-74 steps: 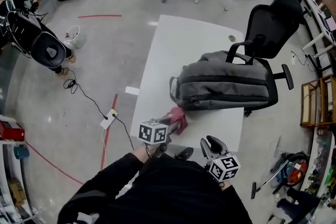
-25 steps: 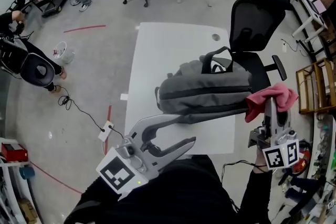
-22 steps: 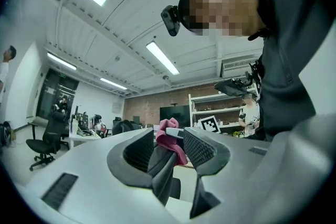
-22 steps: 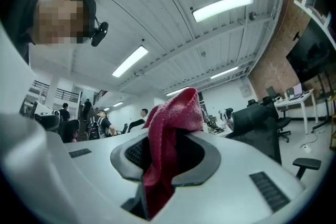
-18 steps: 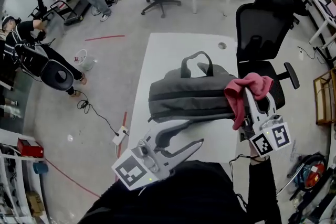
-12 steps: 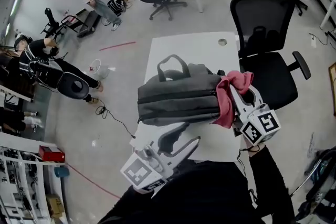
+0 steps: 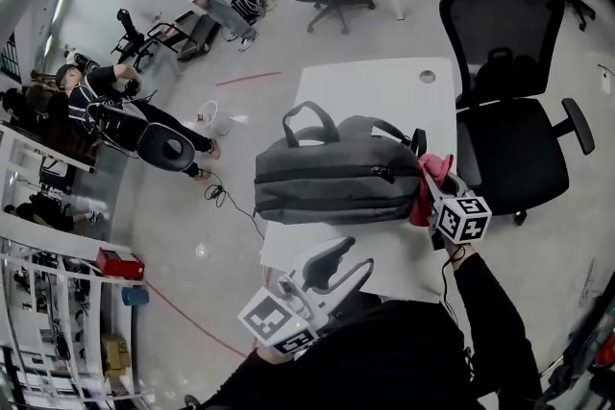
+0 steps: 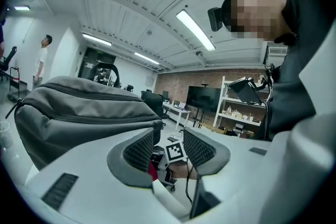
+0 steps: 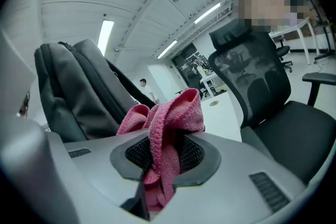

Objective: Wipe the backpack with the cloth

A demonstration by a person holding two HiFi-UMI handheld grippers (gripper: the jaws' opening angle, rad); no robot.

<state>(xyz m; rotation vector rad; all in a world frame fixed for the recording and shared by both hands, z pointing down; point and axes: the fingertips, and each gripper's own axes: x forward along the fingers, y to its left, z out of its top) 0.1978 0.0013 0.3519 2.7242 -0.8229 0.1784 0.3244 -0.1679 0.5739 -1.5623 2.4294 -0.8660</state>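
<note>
Nearest, at the worktop front edge: left gripper, jaws partly apart, empty. Just beyond, at the right end of the grey backpack lying on its side: right gripper, jaws clamped on bunched pink cloth. Behind, black office chair crowding the worktop's right side.

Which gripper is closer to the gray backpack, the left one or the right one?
Right. The right gripper, shut on the pink cloth, is at the end of the backpack by the chair. The left gripper, open and empty, hangs in front of it, apart.
</note>
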